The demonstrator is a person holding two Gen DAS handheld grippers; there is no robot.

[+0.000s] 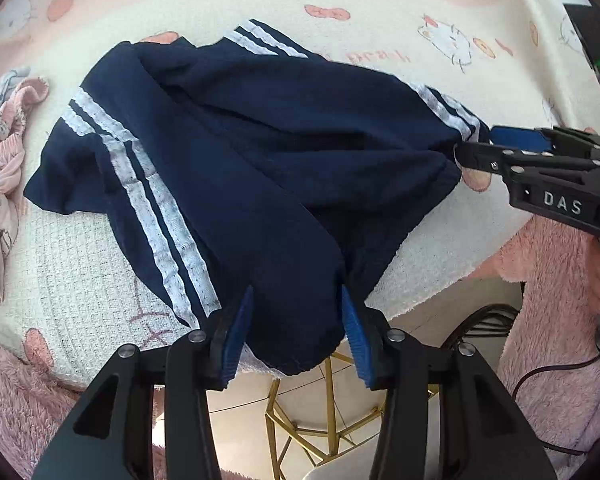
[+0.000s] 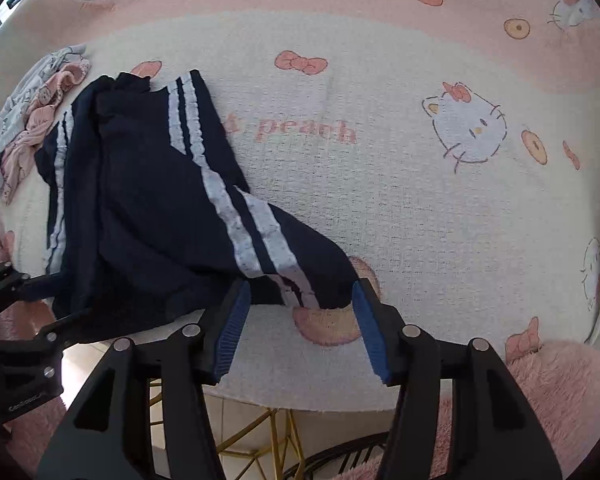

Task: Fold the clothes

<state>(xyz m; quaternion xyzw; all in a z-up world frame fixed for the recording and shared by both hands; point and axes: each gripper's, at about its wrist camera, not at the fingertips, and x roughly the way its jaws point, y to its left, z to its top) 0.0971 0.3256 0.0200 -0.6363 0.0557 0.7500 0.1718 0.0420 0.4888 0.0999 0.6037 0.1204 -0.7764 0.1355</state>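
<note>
Navy shorts point(image 1: 236, 152) with white side stripes lie crumpled on a cream and pink cartoon-cat blanket point(image 1: 380, 24). My left gripper point(image 1: 298, 300) is open, with a navy edge of the shorts between its blue pads, hanging over the table's near edge. My right gripper point(image 2: 300, 300) is open, its jaws on either side of the striped corner of the shorts point(image 2: 148, 208). The right gripper also shows in the left wrist view point(image 1: 472, 146), at the shorts' right corner. The left gripper shows at the left edge of the right wrist view point(image 2: 32, 308).
A pink and grey crumpled garment point(image 1: 0, 168) lies at the left of the blanket, also in the right wrist view point(image 2: 32, 120). Pink fluffy fabric point(image 1: 556, 280) hangs at the table's edge. A gold wire stool frame point(image 1: 312, 420) and cables stand on the floor below.
</note>
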